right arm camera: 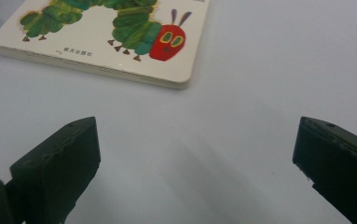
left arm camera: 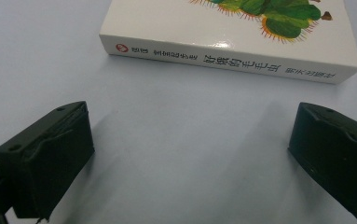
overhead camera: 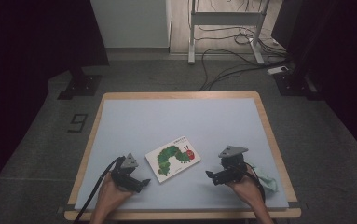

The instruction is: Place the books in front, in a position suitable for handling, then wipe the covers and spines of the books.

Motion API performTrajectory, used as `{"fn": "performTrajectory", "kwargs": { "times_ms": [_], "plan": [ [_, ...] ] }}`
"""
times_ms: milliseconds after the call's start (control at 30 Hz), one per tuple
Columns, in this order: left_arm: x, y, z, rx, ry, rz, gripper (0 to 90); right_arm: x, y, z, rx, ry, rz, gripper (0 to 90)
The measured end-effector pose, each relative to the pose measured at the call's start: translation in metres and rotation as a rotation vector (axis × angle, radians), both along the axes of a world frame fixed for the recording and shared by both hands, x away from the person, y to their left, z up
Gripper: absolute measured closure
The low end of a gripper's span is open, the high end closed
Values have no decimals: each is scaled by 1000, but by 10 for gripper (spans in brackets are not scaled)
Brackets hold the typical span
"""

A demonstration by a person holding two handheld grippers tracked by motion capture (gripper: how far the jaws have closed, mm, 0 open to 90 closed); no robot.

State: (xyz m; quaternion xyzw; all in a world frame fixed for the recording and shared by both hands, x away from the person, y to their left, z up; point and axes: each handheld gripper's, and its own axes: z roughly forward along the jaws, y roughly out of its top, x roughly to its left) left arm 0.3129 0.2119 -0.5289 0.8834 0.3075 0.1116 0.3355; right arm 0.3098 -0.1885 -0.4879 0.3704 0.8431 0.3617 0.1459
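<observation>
A white board book (overhead camera: 173, 158) with a green caterpillar on its cover lies flat on the pale blue mat, near the front middle. My left gripper (overhead camera: 141, 183) sits low at the book's left, jaws wide open and empty, facing the book's spine (left arm camera: 227, 63). My right gripper (overhead camera: 212, 176) is at the book's right, a short way off, also open with nothing between its jaws; ahead of it the book's cover (right arm camera: 106, 32) shows the caterpillar's red head. Neither gripper touches the book.
A pale green crumpled cloth (overhead camera: 268, 183) lies by the right hand near the table's right front corner. The wooden table edge (overhead camera: 269, 135) frames the mat (overhead camera: 176, 121). Cables and stand feet lie on the floor beyond the table.
</observation>
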Motion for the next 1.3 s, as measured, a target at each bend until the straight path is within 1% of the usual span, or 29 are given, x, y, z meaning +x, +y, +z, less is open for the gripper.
{"fn": "performTrajectory", "kwargs": {
  "times_ms": [167, 200, 233, 267, 333, 367, 400, 467, 533, 567, 600, 767, 800, 833, 867, 933, 1033, 1133, 1167, 1233, 1267, 1300],
  "plan": [
    [0, 0, 0, -1, -2, 1, 0, -5, -17, 2, -2, -2, -46, 2],
    [0, 0, 0, -1, -2, 1, 0, -6, -24, 2, -14, 0, -70, 2],
    [0, 0, 0, -1, -3, 1, 0, -6, -24, 2, -14, 0, -70, 2],
    [0, 0, 0, -1, -3, 1, 0, -8, -32, 2, -22, 1, -95, 3],
    [0, 0, 0, -1, -4, 1, 0, -10, -40, 1, -29, 8, -115, 6],
    [0, 0, 0, -1, -4, 1, 0, -10, -40, 1, -29, 8, -115, 6],
    [0, 0, 0, -1, -4, 1, 0, -12, -47, 1, -35, 8, -130, 8],
    [0, 0, 0, -1, -4, 1, 0, -12, -50, 1, -36, 9, -136, 9],
    [0, 0, 0, 0, -4, 1, 0, -15, -61, 0, -42, 16, -159, 14],
    [0, 0, 0, 0, -4, 1, 0, -15, -61, 0, -42, 16, -159, 14],
    [-1, 0, 0, 0, -5, 1, 0, -17, -66, -2, -48, 17, -168, 20],
    [-1, 0, 0, 1, -5, 1, 0, -22, -75, -4, -59, 24, -188, 40],
    [-1, 0, 0, 1, -5, 1, 0, -24, -79, -6, -66, 21, -195, 68],
    [-1, 0, 0, 1, -5, 1, 0, -24, -79, -6, -66, 21, -195, 68],
    [-1, 0, 0, 1, -6, 1, 0, -26, -84, -7, -73, 21, -196, 115],
    [-1, 0, 0, 0, -6, 1, 0, -27, -86, -8, -74, 20, -199, 125],
    [-1, 0, 0, 0, -6, 1, 0, -30, -95, -11, -72, 29, -222, 142],
    [-1, 0, 0, 1, -6, 1, 0, -34, -105, -15, -74, 45, -241, 187],
    [-1, 0, 0, 1, -7, 1, 0, -36, -108, -18, -82, 52, -253, 212],
    [-1, 0, 0, 1, -7, 1, 0, -37, -111, -19, -88, 54, -260, 228],
    [-1, 0, 0, 1, -7, 1, 0, -38, -115, -22, -95, 59, -270, 277],
    [-1, 0, 0, 1, -7, 1, 0, -39, -117, -22, -92, 61, -277, 305]
  ]
}}
